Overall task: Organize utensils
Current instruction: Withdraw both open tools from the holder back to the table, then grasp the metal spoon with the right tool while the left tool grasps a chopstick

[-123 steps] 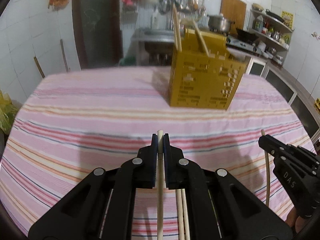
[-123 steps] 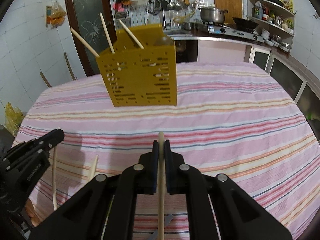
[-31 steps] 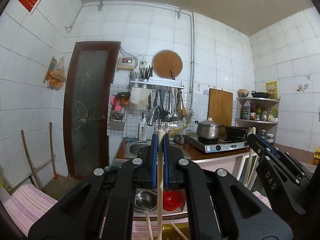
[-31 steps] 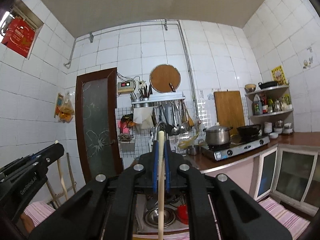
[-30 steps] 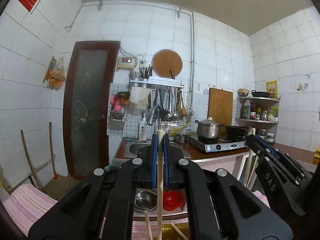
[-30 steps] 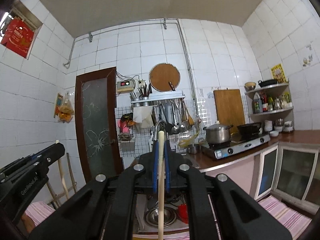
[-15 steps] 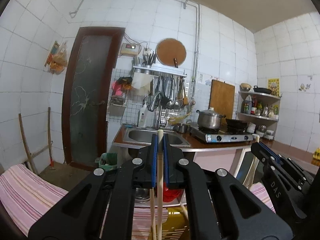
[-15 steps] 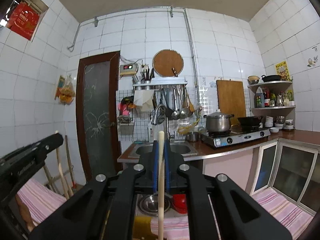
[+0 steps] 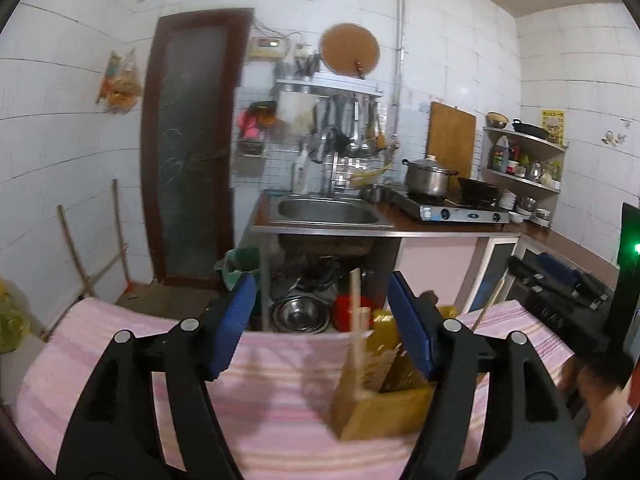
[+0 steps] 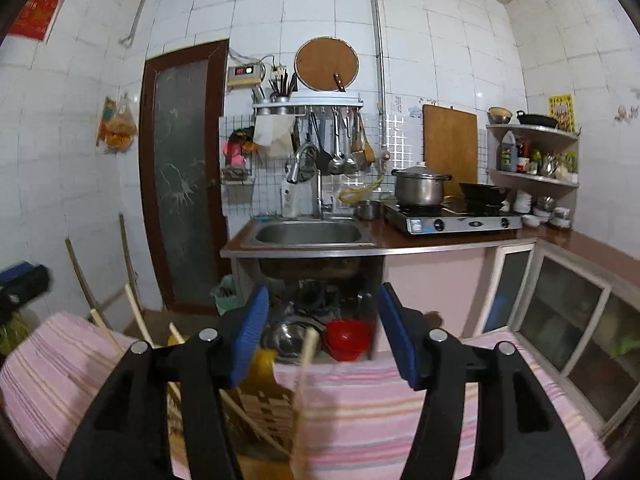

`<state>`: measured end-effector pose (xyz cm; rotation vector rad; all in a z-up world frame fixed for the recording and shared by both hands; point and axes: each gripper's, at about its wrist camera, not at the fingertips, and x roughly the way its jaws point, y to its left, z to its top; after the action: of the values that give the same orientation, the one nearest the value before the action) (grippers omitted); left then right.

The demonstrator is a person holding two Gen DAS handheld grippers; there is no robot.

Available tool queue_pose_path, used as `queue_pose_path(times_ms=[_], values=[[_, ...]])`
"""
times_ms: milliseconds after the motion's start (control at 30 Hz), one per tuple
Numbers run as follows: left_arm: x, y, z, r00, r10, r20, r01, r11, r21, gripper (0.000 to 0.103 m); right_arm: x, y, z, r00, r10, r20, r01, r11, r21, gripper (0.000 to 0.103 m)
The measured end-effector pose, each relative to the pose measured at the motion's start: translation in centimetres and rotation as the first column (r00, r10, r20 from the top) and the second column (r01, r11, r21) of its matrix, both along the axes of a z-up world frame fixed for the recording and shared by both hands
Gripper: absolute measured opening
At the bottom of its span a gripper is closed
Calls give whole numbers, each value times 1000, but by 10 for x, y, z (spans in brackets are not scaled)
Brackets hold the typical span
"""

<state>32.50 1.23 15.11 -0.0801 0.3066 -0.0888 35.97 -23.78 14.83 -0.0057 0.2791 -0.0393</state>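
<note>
Both chopsticks [image 9: 355, 320] have just been released by the opening left gripper [image 9: 322, 322] and right gripper [image 10: 318, 330] above the holder [image 9: 384, 392] at lower centre, jaws wide; any utensils left cannot be seen.

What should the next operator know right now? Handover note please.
Left gripper: fingers just opened, nothing pinched; a chopstick stands between them in the yellow holder.
Right gripper: fingers just opened too; its chopstick, blurred, sits loose between them over the holder.
Holder stands on the striped table with several chopsticks in it.
Done: both carried chopsticks let go at the holder.
Left: check the right one lands inside; whether more utensils lie on the table is out of view.
</note>
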Motion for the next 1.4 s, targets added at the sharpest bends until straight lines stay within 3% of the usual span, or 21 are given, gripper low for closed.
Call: queue_pose_path(times_ms=[100,200,300,500,667,767,1067,1133,1200,1400], values=[[-26,21,-3,999,5,-52,-5,1000,-5,84,-28,-4,3,999,-21,-40,20,1000,-13,78],[-53,35,-8,998,30,-58,-30,1000,6,96,-62,-5,-2,997,-40,-73,37,999,-33,86],[-78,45,-18,996,58,-62,-57,998,25,98,-84,-2,-13,993,-46,-113,39,997,-59,88],[-105,58,-52,986,69,-154,-61,997,54,98,-127,6,-41,983,-35,-180,20,997,-80,90],[-119,69,-91,967,78,-241,-75,997,23,98,-155,8,-67,969,-41,-244,29,998,-53,90],[-124,66,-112,958,104,-269,-91,994,59,98,-169,14,-89,956,-58,-288,40,997,-71,90],[-131,43,-159,926,59,-374,-25,995,96,98,-178,28,-155,864,-69,-500,71,997,-16,90],[-132,38,-166,921,53,-387,-11,994,109,98,-180,34,-165,843,-78,-533,77,997,-25,88],[-133,33,-173,915,46,-401,2,993,118,98,-183,39,-172,825,-80,-559,84,996,-19,72],[-129,26,-180,904,36,-427,15,993,116,98,-188,51,-187,775,-29,-631,76,996,46,38]])
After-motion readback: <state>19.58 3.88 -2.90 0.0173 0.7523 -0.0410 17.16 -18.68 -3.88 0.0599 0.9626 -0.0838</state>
